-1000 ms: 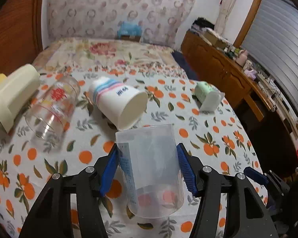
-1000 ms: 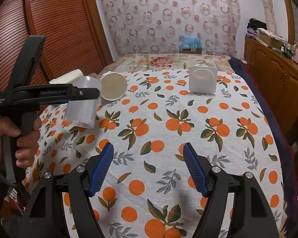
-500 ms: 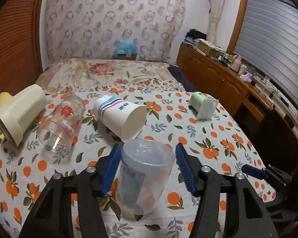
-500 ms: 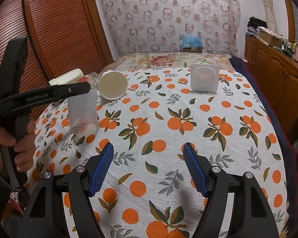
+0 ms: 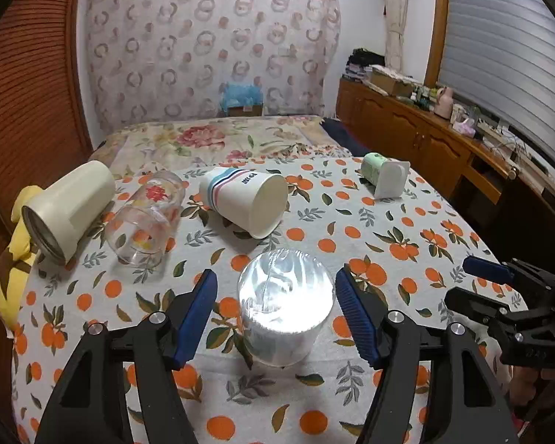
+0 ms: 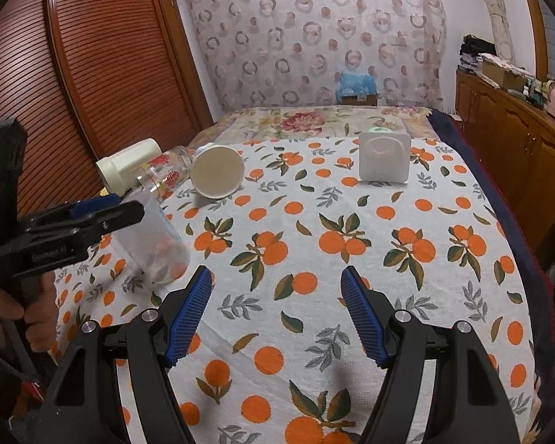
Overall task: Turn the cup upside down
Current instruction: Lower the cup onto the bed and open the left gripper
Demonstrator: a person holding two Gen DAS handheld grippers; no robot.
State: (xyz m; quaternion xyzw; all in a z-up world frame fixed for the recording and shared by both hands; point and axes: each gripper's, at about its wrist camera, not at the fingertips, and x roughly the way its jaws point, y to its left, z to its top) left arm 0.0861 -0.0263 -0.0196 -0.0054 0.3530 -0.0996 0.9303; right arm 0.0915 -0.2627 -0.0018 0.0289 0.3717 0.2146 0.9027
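A translucent plastic cup (image 5: pixel 285 307) stands upside down on the orange-print tablecloth (image 5: pixel 370 229), its closed base facing up. My left gripper (image 5: pixel 277 307) is open, with a blue pad on each side of the cup and a clear gap to both. In the right wrist view the same cup (image 6: pixel 155 248) stands at the left, behind the left gripper's black body. My right gripper (image 6: pixel 277 310) is open and empty above the cloth near the table's front.
Lying on their sides at the back: a cream tumbler (image 5: pixel 66 207), a clear printed glass (image 5: pixel 148 218), a white striped cup (image 5: pixel 248 199) and a green-and-white cup (image 5: pixel 384 177). A wooden sideboard (image 5: pixel 444 148) runs along the right. A louvred wooden door (image 6: pixel 92 74) is on the left.
The left gripper carried the cup down, set it upside down on the cloth and opened its jaws. The right gripper has not moved.
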